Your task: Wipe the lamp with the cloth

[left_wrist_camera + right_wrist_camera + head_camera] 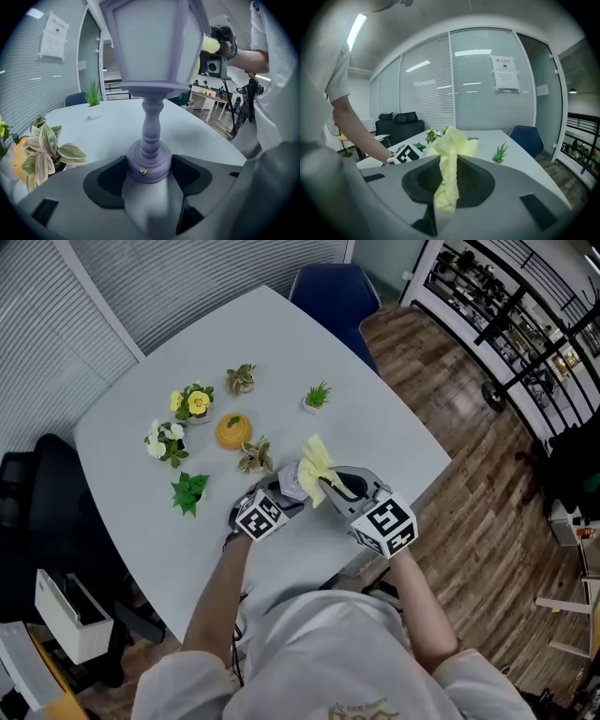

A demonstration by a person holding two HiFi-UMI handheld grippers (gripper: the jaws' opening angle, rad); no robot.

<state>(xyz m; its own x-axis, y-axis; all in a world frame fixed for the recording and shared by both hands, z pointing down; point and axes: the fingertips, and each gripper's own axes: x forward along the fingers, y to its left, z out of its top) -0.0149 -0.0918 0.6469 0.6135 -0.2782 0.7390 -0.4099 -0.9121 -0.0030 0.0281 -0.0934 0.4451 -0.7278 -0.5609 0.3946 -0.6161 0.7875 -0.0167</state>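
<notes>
Lamp [151, 117]: lilac, upright, turned stem with a lantern-shaped shade. Its round base sits between the jaws of the left gripper [149, 169], which are clenched on it from both sides. In the head view it stands by the table [375, 442] edge nearest the person, between the two grippers.

Cloth [451, 150]: pale yellow, bunched. The right gripper [449, 182] grasps it with the jaws closed on a hanging fold, and the rest stands up above the pads. In the left gripper view the cloth is at the upper right side of the shade; contact cannot be told.

Just beyond the lamp, toward the table's middle, is a variegated plant [254, 457], with an orange pot [233, 430] next to it. Farther out are a yellow-flowered plant [192, 402], a white-flowered plant [164, 442], a green leafy plant [189, 491] and a grass tuft in a white pot [317, 397]. A blue chair [336, 292] stands at the far corner.
</notes>
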